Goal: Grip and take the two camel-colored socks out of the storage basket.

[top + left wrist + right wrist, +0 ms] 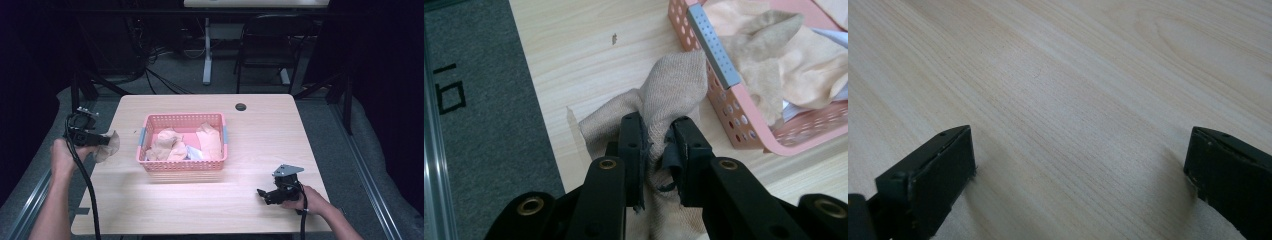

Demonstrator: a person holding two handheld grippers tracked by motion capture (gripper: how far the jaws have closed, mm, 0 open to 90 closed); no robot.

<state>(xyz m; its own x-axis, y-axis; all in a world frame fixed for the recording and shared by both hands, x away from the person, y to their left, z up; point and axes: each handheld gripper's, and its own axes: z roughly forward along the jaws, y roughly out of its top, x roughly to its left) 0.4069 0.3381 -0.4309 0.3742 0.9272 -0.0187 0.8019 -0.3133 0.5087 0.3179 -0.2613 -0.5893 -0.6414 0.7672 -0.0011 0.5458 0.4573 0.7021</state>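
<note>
One beige sock (669,95) hangs limp from our left gripper (659,150), clenched on its bunched middle, just beside the pink basket (744,120). Soft, light knit: we pinch a thick fold. Our right gripper (267,195) rests released on the surface (1073,75).

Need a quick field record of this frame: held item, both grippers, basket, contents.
held item: beige cloth, beside the basket's left end
left gripper: shut on beige cloth
right gripper: open, nothing between the jaws, low over the table
basket: pink, perforated, mid-table
contents: more beige cloths, something white among them
</note>
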